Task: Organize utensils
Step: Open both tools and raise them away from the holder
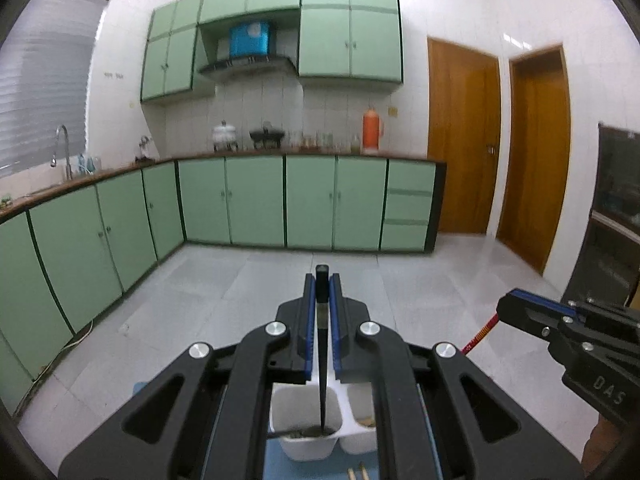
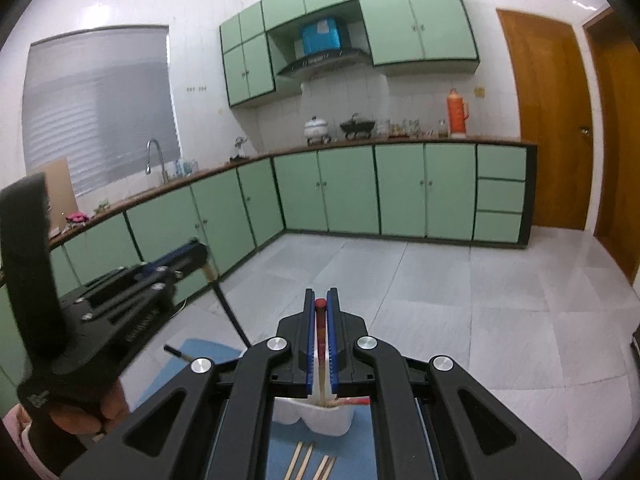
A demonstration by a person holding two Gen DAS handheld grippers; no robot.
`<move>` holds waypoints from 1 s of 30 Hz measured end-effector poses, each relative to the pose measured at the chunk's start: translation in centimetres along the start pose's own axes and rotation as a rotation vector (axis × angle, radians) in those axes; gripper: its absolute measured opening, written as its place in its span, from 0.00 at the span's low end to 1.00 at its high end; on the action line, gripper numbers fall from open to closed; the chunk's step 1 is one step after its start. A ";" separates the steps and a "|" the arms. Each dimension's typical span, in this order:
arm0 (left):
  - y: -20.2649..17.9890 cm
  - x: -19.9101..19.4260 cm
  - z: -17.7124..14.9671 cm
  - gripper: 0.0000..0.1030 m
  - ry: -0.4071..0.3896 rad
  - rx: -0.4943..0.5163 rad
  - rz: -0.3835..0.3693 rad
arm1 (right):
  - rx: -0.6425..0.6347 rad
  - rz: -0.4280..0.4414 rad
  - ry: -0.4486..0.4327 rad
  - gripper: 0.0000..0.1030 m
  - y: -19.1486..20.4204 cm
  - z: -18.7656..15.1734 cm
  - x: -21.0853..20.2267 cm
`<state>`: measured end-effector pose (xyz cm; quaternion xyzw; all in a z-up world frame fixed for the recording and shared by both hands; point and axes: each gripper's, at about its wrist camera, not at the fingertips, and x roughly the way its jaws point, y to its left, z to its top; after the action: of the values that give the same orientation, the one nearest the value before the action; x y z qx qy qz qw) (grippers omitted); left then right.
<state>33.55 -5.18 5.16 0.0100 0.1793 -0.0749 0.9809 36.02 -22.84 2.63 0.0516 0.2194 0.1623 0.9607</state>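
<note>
My left gripper is shut on a black chopstick whose lower tip reaches down into the left cup of a white two-cup utensil holder. My right gripper is shut on a red-topped chopstick that points down into the white holder. The right gripper also shows at the right of the left wrist view, with the red chopstick below it. The left gripper shows at the left of the right wrist view, with the black chopstick.
The holder stands on a blue mat. Several light wooden chopsticks lie on the mat in front of the holder. A dark utensil handle lies on the mat at left. Green kitchen cabinets and a tiled floor lie beyond.
</note>
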 end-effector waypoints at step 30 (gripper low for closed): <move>1.6 -14.9 -15.7 0.90 0.125 0.059 0.083 | 0.099 -0.187 0.056 0.86 0.8 -18.0 -11.5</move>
<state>14.55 -0.74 -4.31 0.0510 0.2371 -0.0386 0.9694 18.08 -25.43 -8.74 0.0737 0.2577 0.0622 0.9614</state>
